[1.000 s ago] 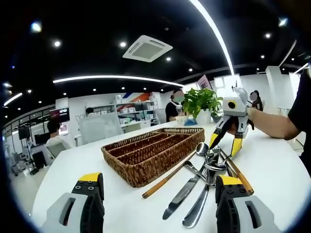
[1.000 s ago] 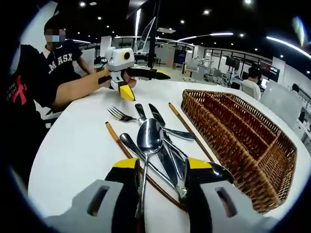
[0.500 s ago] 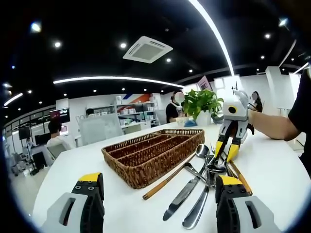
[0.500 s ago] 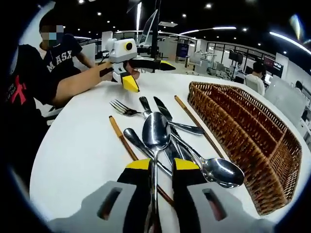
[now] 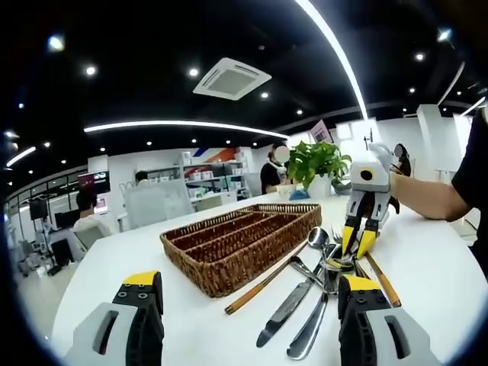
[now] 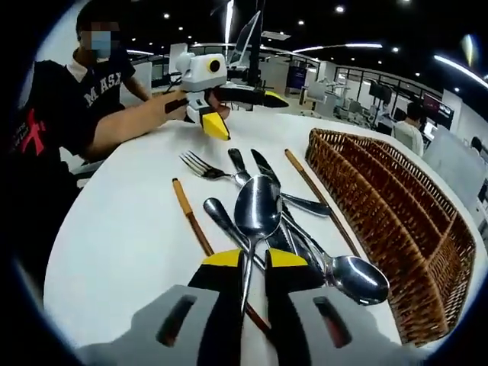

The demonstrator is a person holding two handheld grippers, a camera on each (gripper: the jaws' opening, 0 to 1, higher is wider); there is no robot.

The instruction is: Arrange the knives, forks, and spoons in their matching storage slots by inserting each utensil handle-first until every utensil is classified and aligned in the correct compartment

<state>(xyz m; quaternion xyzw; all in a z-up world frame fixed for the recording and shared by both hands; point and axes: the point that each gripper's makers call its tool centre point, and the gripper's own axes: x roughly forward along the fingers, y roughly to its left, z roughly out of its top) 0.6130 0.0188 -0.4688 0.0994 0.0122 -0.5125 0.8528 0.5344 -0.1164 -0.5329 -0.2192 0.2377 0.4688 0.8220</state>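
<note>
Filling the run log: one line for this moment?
right hand-held gripper: shut on shiny steel spoon | left hand-held gripper: open, idle | brown wicker tray: no utensils seen

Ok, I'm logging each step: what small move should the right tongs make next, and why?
Probably lift the spoon straight up, clear of the pile. The right tongs look shut on its handle, its bowl pointing away, while it lies over the other cutlery beside the wicker tray, so it needs clearance before swinging toward a slot.

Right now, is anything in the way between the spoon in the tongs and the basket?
Nothing tall. The right tongs hold a spoon; only flat cutlery and a chopstick lie between it and the basket.
</note>
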